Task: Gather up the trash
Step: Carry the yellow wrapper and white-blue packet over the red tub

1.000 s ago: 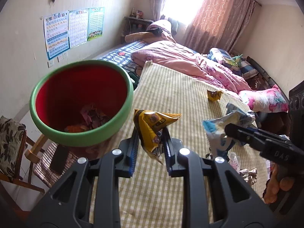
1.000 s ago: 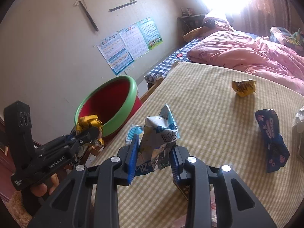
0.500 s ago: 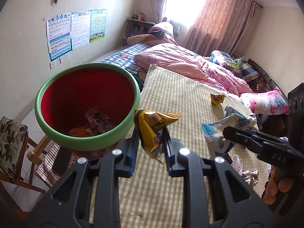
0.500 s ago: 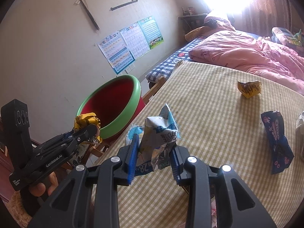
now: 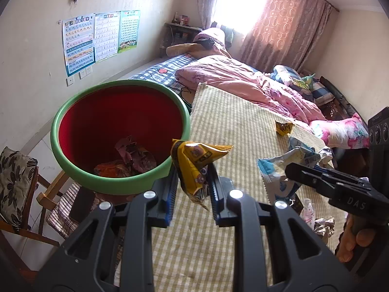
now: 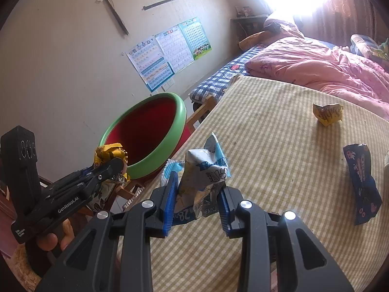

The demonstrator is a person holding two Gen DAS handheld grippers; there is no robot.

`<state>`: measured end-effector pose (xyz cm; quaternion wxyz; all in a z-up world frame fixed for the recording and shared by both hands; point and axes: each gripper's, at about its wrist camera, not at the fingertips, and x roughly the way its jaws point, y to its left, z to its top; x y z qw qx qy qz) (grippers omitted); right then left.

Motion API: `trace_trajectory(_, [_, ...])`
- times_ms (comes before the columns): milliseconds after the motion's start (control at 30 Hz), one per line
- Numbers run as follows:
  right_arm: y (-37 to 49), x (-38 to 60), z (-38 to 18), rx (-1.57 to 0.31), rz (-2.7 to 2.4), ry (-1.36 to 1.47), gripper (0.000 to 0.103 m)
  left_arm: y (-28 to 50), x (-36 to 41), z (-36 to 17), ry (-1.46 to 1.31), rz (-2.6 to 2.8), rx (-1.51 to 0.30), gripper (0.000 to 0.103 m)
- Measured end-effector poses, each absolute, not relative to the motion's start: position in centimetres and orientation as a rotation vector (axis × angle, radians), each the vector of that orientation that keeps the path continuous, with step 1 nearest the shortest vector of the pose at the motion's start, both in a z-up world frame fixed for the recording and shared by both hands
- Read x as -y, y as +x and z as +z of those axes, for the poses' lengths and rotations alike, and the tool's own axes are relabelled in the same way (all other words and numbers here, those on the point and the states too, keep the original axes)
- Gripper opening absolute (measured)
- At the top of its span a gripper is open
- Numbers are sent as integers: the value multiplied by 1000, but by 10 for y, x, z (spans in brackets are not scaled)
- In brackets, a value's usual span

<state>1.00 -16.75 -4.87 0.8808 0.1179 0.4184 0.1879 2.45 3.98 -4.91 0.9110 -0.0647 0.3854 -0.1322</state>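
My left gripper [image 5: 192, 187] is shut on a crumpled yellow wrapper [image 5: 194, 160], held just right of the rim of a red basin with a green rim [image 5: 116, 187]. Several wrappers lie in the basin's bottom. In the right wrist view the same left gripper [image 6: 114, 168] holds the yellow wrapper [image 6: 110, 154] beside the basin [image 6: 155, 153]. My right gripper [image 6: 197, 194] is shut on a white-and-blue packet [image 6: 201, 177] over the checked bedcover's left edge; the left wrist view shows this packet [image 5: 287, 160] too.
On the yellow-checked cover [image 6: 279, 131] lie a small yellow wrapper [image 6: 328, 114] and a dark blue wrapper [image 6: 362, 185]. A pink quilt [image 5: 243, 82] fills the far bed. A wooden chair with a patterned cushion [image 5: 14, 180] stands under the basin.
The basin has come nearer and more central in the left wrist view as both grippers drifted slightly towards it. Both grips are unchanged.
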Motion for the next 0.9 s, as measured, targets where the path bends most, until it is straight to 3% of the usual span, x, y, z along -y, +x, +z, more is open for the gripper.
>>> trace_trajectory(900, [31, 135, -55, -895, 384, 241, 31, 37, -70, -54, -146, -270, -806, 23])
